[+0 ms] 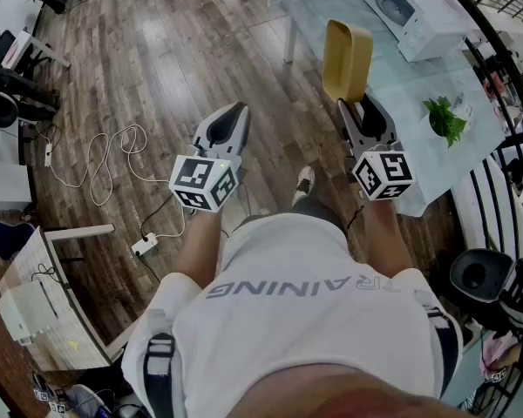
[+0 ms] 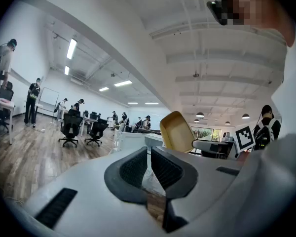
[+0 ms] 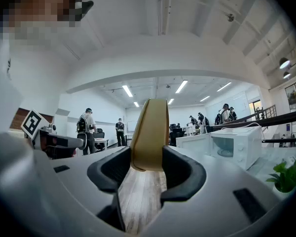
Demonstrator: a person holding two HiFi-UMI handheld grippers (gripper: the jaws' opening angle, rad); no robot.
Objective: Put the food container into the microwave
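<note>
Right hand-held gripper (image 1: pixel 357 103) pinching yellow food container (image 1: pixel 347 55), left hand-held gripper (image 1: pixel 239 110) pressed together, microwave (image 1: pixel 418 11) beyond

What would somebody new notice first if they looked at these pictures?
Most likely the yellow food container, gripped on its edge in the right claw and standing up in front of the person. Next comes the white microwave on the glass table, ahead and to the right. The left claw is shut on nothing, out over the wood floor.
</note>
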